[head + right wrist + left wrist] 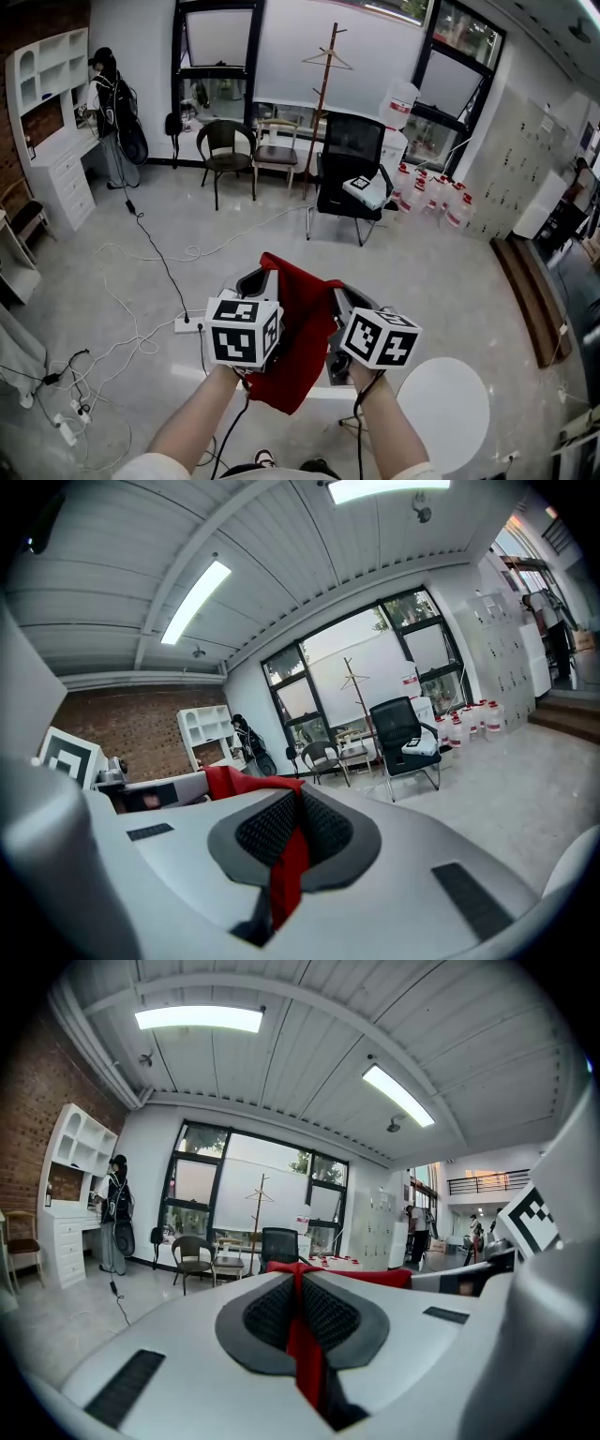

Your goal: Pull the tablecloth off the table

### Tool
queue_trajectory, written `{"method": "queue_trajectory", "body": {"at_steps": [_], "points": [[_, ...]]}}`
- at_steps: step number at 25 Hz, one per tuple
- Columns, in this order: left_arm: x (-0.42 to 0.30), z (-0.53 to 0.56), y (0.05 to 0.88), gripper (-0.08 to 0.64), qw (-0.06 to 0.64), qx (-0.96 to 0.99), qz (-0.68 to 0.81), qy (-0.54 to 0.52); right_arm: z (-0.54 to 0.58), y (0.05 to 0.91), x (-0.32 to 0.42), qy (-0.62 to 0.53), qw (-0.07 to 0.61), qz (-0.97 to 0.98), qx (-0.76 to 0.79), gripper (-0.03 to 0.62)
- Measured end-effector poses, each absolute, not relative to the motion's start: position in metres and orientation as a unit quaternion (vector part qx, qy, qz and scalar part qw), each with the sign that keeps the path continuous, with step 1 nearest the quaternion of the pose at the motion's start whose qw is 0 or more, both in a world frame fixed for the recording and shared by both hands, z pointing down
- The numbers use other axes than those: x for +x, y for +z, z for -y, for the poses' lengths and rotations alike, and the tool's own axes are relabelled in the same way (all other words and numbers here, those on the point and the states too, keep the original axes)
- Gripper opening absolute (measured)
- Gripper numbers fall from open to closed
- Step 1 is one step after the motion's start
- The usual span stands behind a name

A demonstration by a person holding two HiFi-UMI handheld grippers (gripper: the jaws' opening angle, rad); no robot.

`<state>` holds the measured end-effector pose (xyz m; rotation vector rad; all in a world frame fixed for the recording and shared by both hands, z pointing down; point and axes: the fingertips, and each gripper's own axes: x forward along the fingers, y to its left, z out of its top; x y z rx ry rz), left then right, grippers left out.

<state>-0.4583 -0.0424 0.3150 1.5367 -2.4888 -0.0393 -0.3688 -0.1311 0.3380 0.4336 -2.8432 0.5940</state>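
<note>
The red tablecloth point(298, 328) hangs bunched in the air in front of me, held up between both grippers above the floor. My left gripper point(259, 279) is shut on its upper left edge, and a strip of the red tablecloth point(304, 1344) runs between the dark pads. My right gripper point(338, 298) is shut on the upper right edge, with a fold of the red tablecloth point(289, 869) pinched in its jaws. The two grippers are close side by side and point nearly level. A white round table point(443, 405) stands bare at the lower right, apart from the cloth.
A black office chair point(349, 167), two wooden chairs point(227, 150) and a coat stand point(323, 94) are across the room. Cables point(159, 262) and a power strip point(187, 323) lie on the floor at left. A person point(111, 112) stands by a white shelf. Water bottles point(433, 192) line the right wall.
</note>
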Motion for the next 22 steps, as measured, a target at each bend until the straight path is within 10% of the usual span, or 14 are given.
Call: {"method": "queue_trajectory", "body": {"at_steps": [22], "points": [[-0.416,0.061,0.354,0.018,0.161,0.497,0.852,-0.025,0.153,0.372,-0.327,0.166,0.154,0.958,0.175,0.026]]}}
